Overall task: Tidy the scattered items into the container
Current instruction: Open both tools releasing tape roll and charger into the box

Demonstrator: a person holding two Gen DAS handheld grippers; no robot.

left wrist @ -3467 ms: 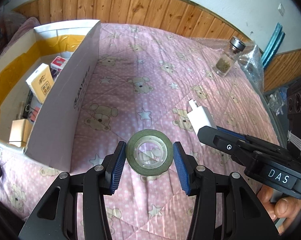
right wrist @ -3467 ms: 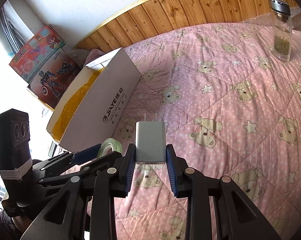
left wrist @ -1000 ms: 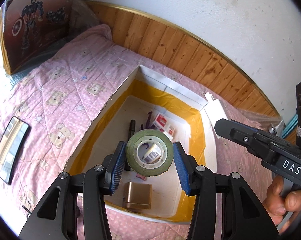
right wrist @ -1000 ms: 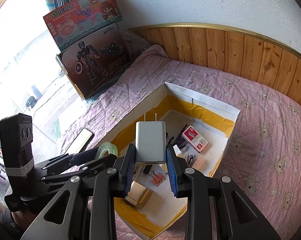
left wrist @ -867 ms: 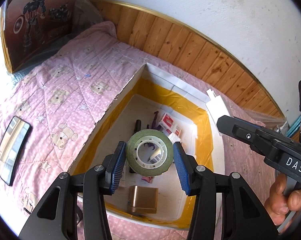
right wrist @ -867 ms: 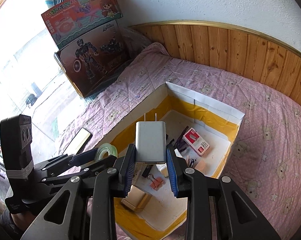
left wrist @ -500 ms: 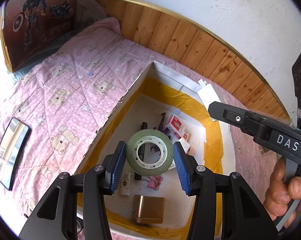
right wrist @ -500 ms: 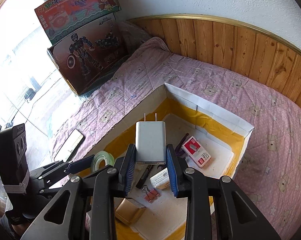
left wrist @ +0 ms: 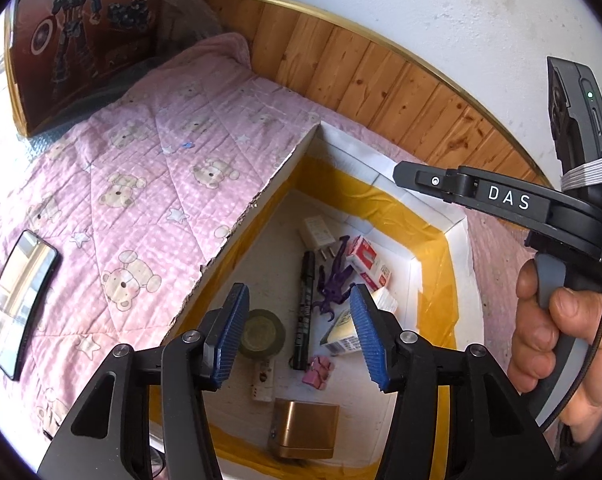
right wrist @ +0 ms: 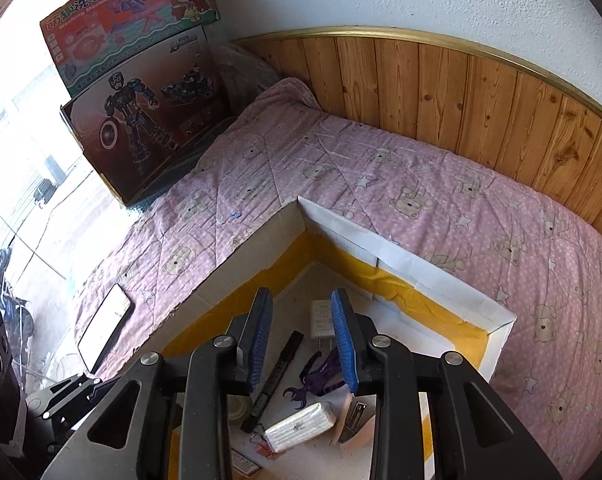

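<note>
The open cardboard box [left wrist: 381,168] with yellow tape lining sits on the pink bear bedspread. A green tape roll [left wrist: 261,332] lies flat on the box floor, below and behind my left gripper [left wrist: 297,296], whose jaws are opening with nothing between them. The white charger [right wrist: 321,318] rests on the floor near the box's far corner, also seen as the charger [left wrist: 316,232] in the left wrist view. My right gripper [right wrist: 301,300] hovers above it, jaws opening and apart from it. The box's far rim [right wrist: 401,260] lies just beyond.
Inside the box lie a black marker [left wrist: 305,308], a purple claw clip [left wrist: 333,280], a red-white packet [left wrist: 367,260], pink clips [left wrist: 319,372] and a gold box [left wrist: 305,428]. A phone [left wrist: 15,304] lies on the bedspread at left. Toy boxes [right wrist: 141,100] lean by the wood-panelled wall.
The tape roll has left the left jaws and now lies in the box. The charger has dropped from the right jaws onto the box floor. Both grippers have come further over the box.
</note>
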